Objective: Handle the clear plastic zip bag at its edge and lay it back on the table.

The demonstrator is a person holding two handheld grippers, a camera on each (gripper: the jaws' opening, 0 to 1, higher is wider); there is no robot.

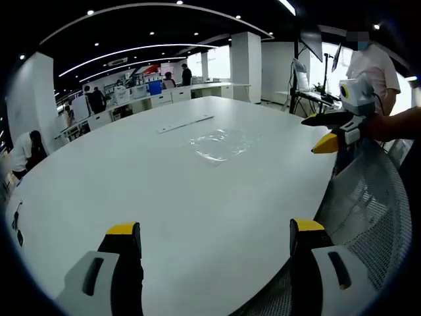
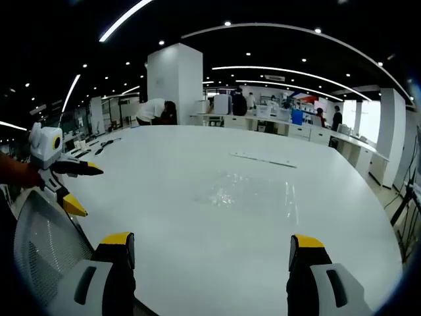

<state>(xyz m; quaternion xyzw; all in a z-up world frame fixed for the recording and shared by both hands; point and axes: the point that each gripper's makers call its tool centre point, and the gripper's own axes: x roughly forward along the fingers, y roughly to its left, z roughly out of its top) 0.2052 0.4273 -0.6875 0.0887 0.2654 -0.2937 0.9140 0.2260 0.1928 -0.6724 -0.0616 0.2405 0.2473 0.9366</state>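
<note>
Clear plastic zip bag (image 1: 220,144) (image 2: 253,193) ahead of me, crinkled and see-through, lying flat on the white table (image 1: 164,197) (image 2: 184,217), apart from my grippers

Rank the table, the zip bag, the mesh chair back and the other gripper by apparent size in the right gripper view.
1. table
2. zip bag
3. mesh chair back, near the camera, so roughly tied with the bag
4. left gripper

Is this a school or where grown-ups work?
Probably a big open office: a large white table with a mesh chair beside it, rows of desks behind, and strip ceiling lights.
</note>
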